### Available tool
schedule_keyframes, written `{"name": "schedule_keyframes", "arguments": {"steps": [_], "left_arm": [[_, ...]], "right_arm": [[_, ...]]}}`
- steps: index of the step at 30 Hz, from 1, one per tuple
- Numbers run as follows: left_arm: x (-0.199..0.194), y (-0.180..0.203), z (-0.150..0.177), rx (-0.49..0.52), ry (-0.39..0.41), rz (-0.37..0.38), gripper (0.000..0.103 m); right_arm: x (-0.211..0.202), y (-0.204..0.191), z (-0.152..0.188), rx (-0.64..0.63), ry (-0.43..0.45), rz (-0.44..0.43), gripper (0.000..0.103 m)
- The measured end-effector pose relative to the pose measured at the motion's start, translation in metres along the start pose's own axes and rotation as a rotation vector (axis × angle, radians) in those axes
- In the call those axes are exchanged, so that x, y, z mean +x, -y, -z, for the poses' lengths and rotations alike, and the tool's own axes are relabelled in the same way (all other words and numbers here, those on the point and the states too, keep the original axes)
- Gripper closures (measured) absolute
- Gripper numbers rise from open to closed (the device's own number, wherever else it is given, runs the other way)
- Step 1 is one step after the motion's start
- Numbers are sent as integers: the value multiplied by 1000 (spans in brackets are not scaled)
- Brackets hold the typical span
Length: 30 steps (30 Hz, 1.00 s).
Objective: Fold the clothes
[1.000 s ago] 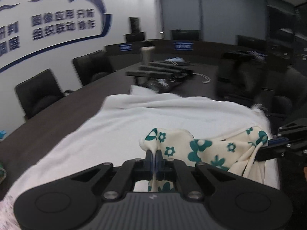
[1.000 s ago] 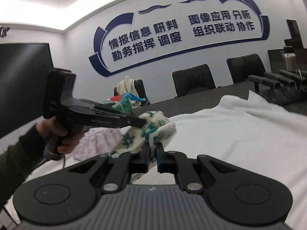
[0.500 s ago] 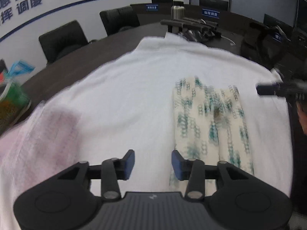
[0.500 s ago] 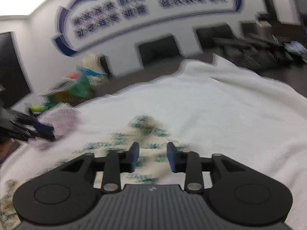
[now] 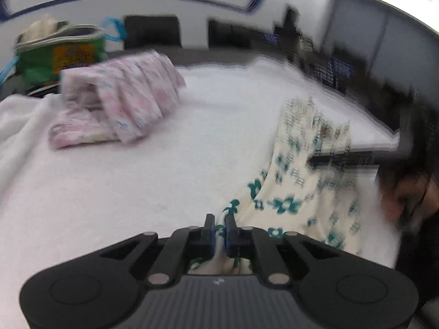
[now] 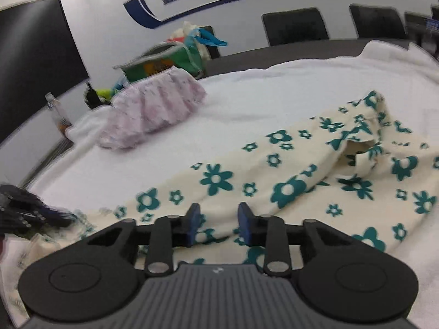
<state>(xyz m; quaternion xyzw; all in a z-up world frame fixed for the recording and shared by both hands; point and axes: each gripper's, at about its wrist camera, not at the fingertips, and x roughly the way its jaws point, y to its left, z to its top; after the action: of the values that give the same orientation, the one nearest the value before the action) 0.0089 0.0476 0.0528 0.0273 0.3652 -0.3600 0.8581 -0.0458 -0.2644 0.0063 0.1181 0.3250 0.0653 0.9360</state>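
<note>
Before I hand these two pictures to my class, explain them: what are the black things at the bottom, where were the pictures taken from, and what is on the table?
A person holds two hand grippers, each with a camera looking along its fingers. In the left view, the left gripper is shut on the edge of the flowered garment. In the right view, the right gripper is open above that garment. It lies on a white cloth. A pink garment sits farther back, by a green bag.

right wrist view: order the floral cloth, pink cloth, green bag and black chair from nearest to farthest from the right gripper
1. floral cloth, directly under the open right gripper.
2. pink cloth, ahead to the left.
3. green bag, just behind the pink cloth.
4. black chair, at the wall, centre right.
</note>
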Motion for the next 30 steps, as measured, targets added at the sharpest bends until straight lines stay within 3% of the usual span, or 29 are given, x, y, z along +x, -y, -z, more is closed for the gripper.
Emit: {"name": "schedule_keyframes", "arguments": {"steps": [2,4,5,7,8,9,11,13,14,15,16,17,20,24,27,28,29,30], "left_arm": [[2,6,8,25,14,-55,92],[7,10,19,84,21,-136,81],[1,6,21,76,35,-130,70],[-12,-5,26,46,68,-102,61],[-15,-10,28,53,74,-87,51],[-19,-15,31,65,78,-72,37],[-26,-24,35,89,85,-42,24],[-28,-32,40,96,73,-11,26],[-26,-35,43,74,52,-1,35],[-22,-36,45,58,28,13,58],[-19,-36,47,49,8,25,69],[-20,-35,49,49,10,28,72],[-24,-30,53,60,7,50,96],[-29,-21,57,102,8,29,93],[-27,-20,59,102,16,6,76],[-27,-19,61,103,22,4,78],[-27,-18,62,100,25,0,91],[-28,-16,62,99,22,-1,96]], "right_arm": [[-5,-8,6,-31,8,19,74],[-18,-23,10,-76,41,4,74],[-24,-30,12,-99,57,-3,74],[-37,-45,16,-144,90,-17,73],[-44,-52,18,-166,107,-25,71],[-50,-62,23,-199,109,-63,71],[-63,-87,39,-281,90,-188,68],[-73,-113,55,-366,72,-294,67],[-73,-123,62,-400,60,-312,66],[-73,-130,68,-424,47,-321,65],[-72,-138,74,-448,34,-330,65],[-70,-144,80,-466,15,-337,65],[-68,-152,95,-499,-12,-344,62],[-70,-158,107,-543,-10,-340,56],[-71,-163,114,-585,-1,-315,57],[-67,-164,115,-592,-4,-298,60],[-63,-165,114,-583,-8,-287,69],[-59,-164,114,-564,-12,-281,78]]}}
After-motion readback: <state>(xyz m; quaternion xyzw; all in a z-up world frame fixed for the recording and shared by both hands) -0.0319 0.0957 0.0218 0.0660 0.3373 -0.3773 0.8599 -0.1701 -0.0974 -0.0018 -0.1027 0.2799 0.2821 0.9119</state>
